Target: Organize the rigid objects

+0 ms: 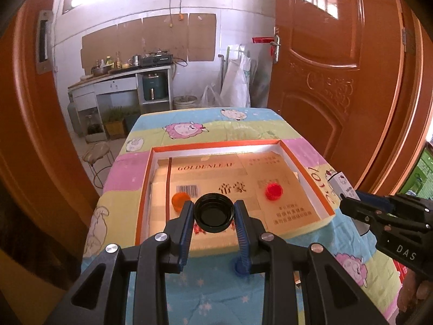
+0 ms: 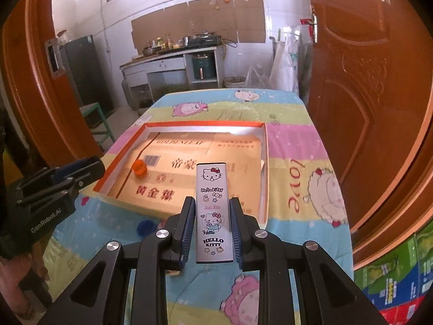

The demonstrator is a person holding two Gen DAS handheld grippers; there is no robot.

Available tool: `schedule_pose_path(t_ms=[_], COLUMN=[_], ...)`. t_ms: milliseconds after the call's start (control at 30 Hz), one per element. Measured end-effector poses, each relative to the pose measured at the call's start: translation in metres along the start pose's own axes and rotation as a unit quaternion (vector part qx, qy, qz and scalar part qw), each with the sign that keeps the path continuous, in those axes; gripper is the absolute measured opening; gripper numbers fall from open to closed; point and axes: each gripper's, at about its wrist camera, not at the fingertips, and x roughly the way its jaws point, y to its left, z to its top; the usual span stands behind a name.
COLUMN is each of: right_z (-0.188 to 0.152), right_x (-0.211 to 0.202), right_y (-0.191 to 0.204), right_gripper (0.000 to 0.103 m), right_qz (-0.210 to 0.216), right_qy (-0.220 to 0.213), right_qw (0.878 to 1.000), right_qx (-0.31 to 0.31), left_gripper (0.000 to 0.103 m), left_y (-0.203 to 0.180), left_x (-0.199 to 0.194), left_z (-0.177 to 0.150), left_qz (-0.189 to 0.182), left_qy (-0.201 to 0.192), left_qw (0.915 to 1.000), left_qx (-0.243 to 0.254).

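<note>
My left gripper (image 1: 214, 208) is shut on a black bottle cap (image 1: 214, 213) and holds it over the near part of an orange-rimmed box lid (image 1: 305, 174). An orange cap (image 1: 180, 200) and a red cap (image 1: 273, 191) lie inside the lid. A blue cap (image 1: 240, 266) lies on the cloth under my fingers. My right gripper (image 2: 212, 203) is shut on a long white Hello Kitty box (image 2: 213, 211), held over the near edge of the lid (image 2: 119, 158). The orange cap (image 2: 140, 166) and the blue cap (image 2: 146, 227) show there too.
The table carries a pastel sheep-print cloth (image 1: 205, 295). An orange wooden door (image 1: 338, 67) stands open at the right. A kitchen counter (image 1: 121, 77) with pots is at the back, a stool (image 1: 97, 154) at the left, and coloured cartons (image 2: 392, 276) at the lower right.
</note>
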Motion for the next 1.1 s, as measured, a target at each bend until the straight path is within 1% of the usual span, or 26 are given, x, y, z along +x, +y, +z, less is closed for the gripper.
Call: schedule_pose_path(t_ms=[100, 300, 533, 767, 967, 1100], right_z=[0.014, 0.041, 0.069, 0.087, 0.090, 0.093], right_x=[0.012, 0.044, 0.080, 0.114, 0.145, 0.160], right_y=[-0.002, -0.012, -0.024, -0.031, -0.041, -0.047], right_gripper=[0.026, 0.026, 0.026, 0.026, 0.026, 0.026], right_qz=[0.004, 0.020, 0.019, 0.014, 0.013, 0.022], right_qy=[0.004, 0.018, 0.043, 0.068, 0.096, 0.108], right_qw=[1.000, 1.000, 0.999, 0.997, 0.995, 0.994], right_qx=[-0.008, -0.013, -0.017, -0.021, -0.010, 0.003], left_gripper=[0.031, 0.031, 0.031, 0.031, 0.031, 0.031], left_y=[0.001, 0.001, -0.002, 0.000, 0.004, 0.007], left_x=[0.010, 0.033, 0.071, 0.109, 0.134, 0.145], left_z=[0.012, 0.038, 0.061, 0.065, 0.069, 0.068], left_qz=[0.005, 0.003, -0.002, 0.001, 0.001, -0.001], left_qy=[0.001, 0.010, 0.040, 0.076, 0.099, 0.112], left_qw=[1.0000, 0.9999, 0.9991, 0.9971, 0.9950, 0.9934], left_qx=[0.003, 0.009, 0.008, -0.002, -0.016, -0.025])
